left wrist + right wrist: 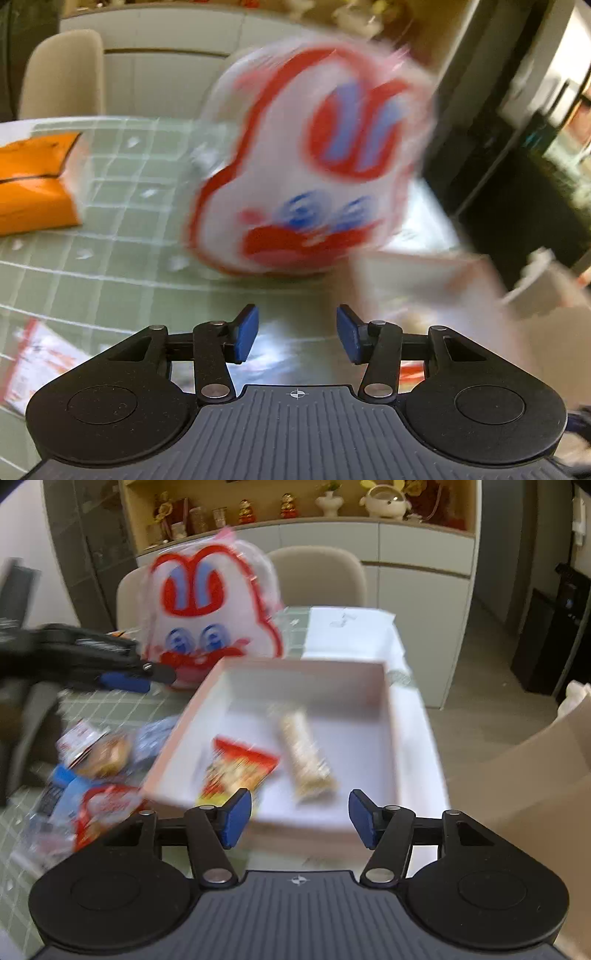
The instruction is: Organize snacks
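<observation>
The shallow white box point(388, 716) on the tabletop point(110, 701) holds a red-and-yellow packet point(236, 771) and a pale cracker bar point(306, 757). Both grippers (left point(297, 334), right point(300, 819)) gape empty. Only the left view shows an orange pouch point(33, 184); the rabbit-face bag point(314, 158) stands behind the box.

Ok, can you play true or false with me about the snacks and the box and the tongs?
1. The pink box has two snacks inside. True: a red packet and a pale bar.
2. The bunny bag is inside the box. False: it stands on the table behind the box.
3. The right tongs are holding a snack. False: they are open and hold nothing.
4. The left tongs are open. True.
5. More snacks lie left of the box. True.
</observation>
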Available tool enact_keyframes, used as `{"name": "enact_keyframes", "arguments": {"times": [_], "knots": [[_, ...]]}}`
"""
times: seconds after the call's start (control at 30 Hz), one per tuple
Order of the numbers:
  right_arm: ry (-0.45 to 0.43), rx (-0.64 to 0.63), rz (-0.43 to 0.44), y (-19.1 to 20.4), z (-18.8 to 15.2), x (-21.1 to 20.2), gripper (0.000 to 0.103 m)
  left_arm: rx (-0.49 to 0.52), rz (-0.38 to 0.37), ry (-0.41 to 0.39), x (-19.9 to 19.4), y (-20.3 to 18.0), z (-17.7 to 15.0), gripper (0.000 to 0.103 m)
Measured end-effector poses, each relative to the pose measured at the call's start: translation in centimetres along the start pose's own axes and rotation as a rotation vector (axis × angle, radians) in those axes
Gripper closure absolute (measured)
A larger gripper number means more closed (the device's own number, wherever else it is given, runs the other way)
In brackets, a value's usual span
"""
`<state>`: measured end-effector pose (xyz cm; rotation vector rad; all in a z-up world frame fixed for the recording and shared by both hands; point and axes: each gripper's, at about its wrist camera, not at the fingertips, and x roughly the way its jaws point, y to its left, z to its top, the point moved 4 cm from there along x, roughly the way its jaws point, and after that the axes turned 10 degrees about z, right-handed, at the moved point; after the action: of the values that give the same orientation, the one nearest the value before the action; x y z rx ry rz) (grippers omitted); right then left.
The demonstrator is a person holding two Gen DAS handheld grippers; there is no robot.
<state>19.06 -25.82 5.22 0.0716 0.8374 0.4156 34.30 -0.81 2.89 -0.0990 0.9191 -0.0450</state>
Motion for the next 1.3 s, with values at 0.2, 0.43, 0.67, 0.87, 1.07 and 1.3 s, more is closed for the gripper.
{"name": "enact_keyframes", "arguments": {"times": [0.2,0.43,0.67,0.87,1.07,1.3], "knots": [[0.059,-0.066,0.039,3.7,-3.6,0.1,0.043,0.213,0.012,0.018,1.6,0.1,-3.6,0.055],[0.094,-0.075,0.249,9.4,-5.2,1.7,0.033,0.182,-0.145,0.118,-1.9,1.3,-9.4,0.077],[0.09,-0.056,0.246,12.4,-2.8,4.8,0.032,0.008,-0.163,0.017,-7.8,6.1,-11.0,0.076],[0.076,0.046,0.251,13.7,4.9,8.7,0.026,-0.181,0.004,-0.095,-9.8,12.4,-8.0,0.076],[0.167,0.024,0.17,15.8,10.8,17.9,0.026,-0.307,0.222,-0.096,-3.5,19.8,-4.1,0.076],[0.271,-0.268,0.1,18.2,8.8,22.2,0.064,-0.163,0.088,-0.052,-2.1,17.5,-6.1,0.076]]}}
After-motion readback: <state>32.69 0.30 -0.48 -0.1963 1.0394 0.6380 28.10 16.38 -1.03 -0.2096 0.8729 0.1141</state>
